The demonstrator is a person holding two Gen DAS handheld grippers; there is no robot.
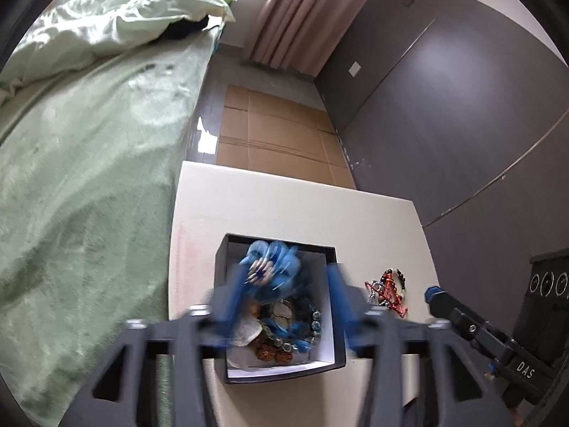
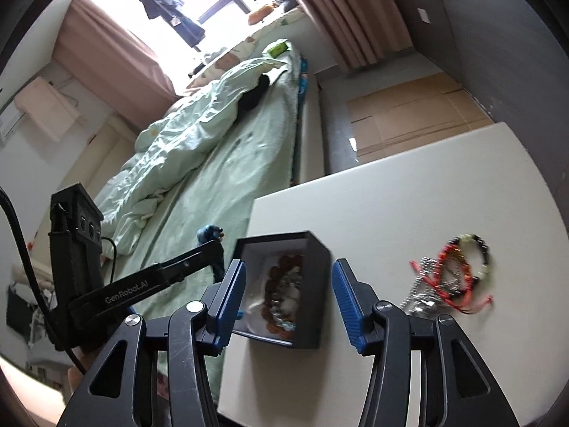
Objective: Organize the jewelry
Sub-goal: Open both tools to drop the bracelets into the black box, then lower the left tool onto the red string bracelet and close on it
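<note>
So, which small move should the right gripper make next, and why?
Probably it should shift right and lower toward the bracelet pile. The right gripper is open and empty. The pile lies on the white table, outside the black box, which already holds several pieces. The left gripper is over the box with a blurred blue piece.

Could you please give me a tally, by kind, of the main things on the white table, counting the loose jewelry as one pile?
Black jewelry box, open, with beaded pieces inside: 1
Pile of loose jewelry beside the box (red cord, dark beads, silver chain; separate pieces too tangled to count): 1
Total: 2 on the white table
</note>
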